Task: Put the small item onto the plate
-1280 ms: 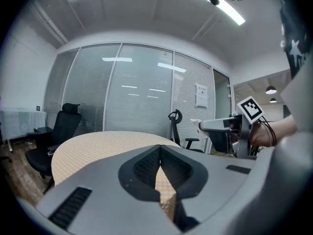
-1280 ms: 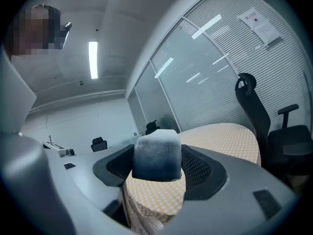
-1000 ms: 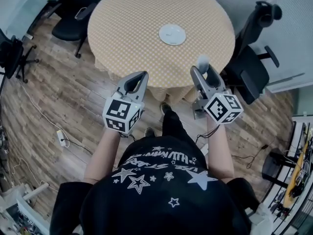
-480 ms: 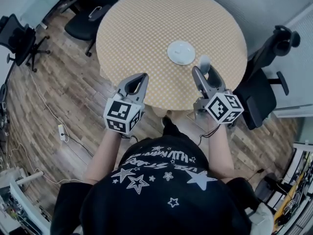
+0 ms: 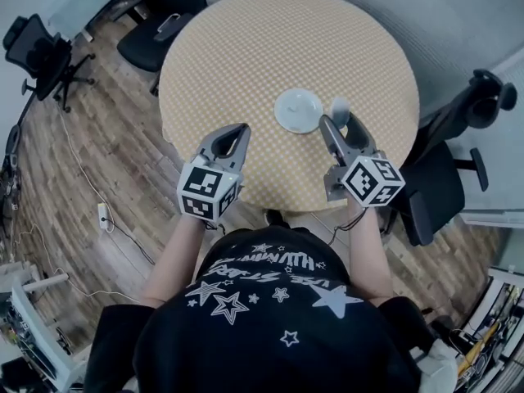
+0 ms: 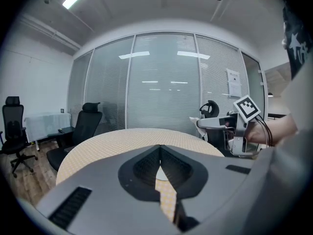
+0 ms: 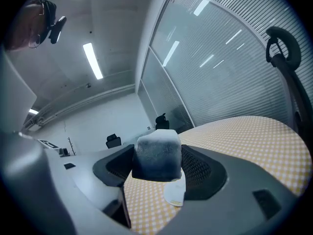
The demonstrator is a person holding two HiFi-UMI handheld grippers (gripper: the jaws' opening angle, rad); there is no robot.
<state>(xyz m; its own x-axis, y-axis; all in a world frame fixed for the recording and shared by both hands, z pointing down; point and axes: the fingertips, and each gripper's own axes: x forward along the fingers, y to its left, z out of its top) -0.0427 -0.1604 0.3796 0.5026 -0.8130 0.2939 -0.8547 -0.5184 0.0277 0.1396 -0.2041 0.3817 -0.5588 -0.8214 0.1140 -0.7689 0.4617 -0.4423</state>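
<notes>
A white plate [image 5: 297, 109] lies on the round table [image 5: 246, 56] with a yellow checked cloth, near its right front part. My right gripper [image 5: 337, 123] is shut on a small pale grey block [image 5: 340, 108], held just right of the plate and above the cloth. In the right gripper view the block [image 7: 157, 155] fills the gap between the jaws, with the plate [image 7: 175, 192] showing below it. My left gripper [image 5: 235, 131] hangs over the table's front edge, left of the plate, its jaws shut with nothing between them [image 6: 159, 156].
Black office chairs stand round the table: one at the far left [image 5: 160, 31], one at the right [image 5: 446, 170], another further left [image 5: 41, 51]. Wood floor with a cable and power strip [image 5: 102, 213] lies at the left. Glass walls with blinds [image 6: 161, 82] stand behind the table.
Both grippers have come forward over the table's front edge. The right gripper with the block now sits right beside the plate, nearer than before.
</notes>
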